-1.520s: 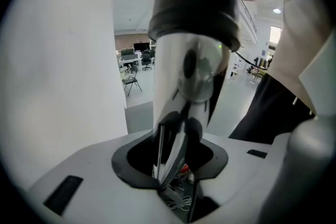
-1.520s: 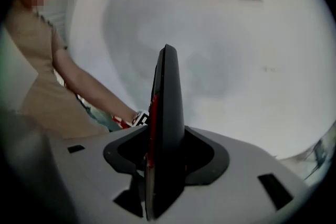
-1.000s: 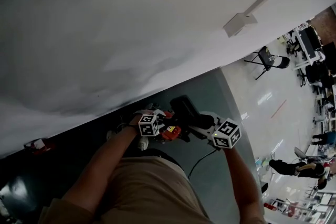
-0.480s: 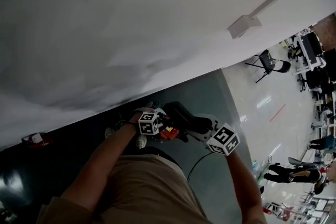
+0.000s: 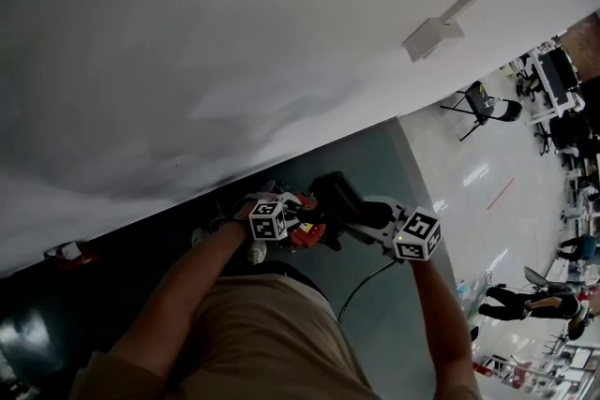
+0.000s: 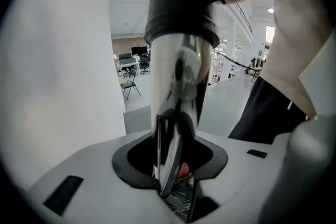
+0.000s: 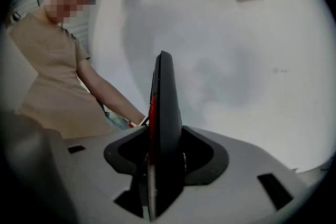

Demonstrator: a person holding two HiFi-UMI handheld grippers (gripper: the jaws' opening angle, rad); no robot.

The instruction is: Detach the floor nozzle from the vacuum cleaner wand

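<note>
- Nearest the head camera, the person's beige shirt (image 5: 253, 333) fills the 6 o'clock edge, with one forearm running up to each tool.
- The left gripper (image 6: 169, 131) has its fingers closed flat together. The tips sit at the foot of the silver wand (image 6: 177, 71), and no view shows whether anything is nipped between them.
- The right gripper (image 7: 160, 128) lies at 3 o'clock of the left one. Its fingers are clamped on a flat black piece edged in red, apparently part of the floor nozzle (image 5: 336, 194).
- The floor nozzle sits between the two grippers, toward 12 o'clock of them. In the left gripper view the wand runs up into a black collar (image 6: 181, 8), so the two are joined.
- A red part (image 5: 306, 237) shows just at 3 o'clock of the left gripper's marker cube.
- A black cable (image 5: 361, 288) trails toward 6 o'clock over the grey floor (image 5: 375, 164).
- Beyond is a white wall (image 5: 234, 42), with a small white box (image 5: 431, 37) at 2 o'clock.
- Farthest, at 3 o'clock, stand a folding chair (image 5: 480, 103) and desks (image 5: 553, 80).
</note>
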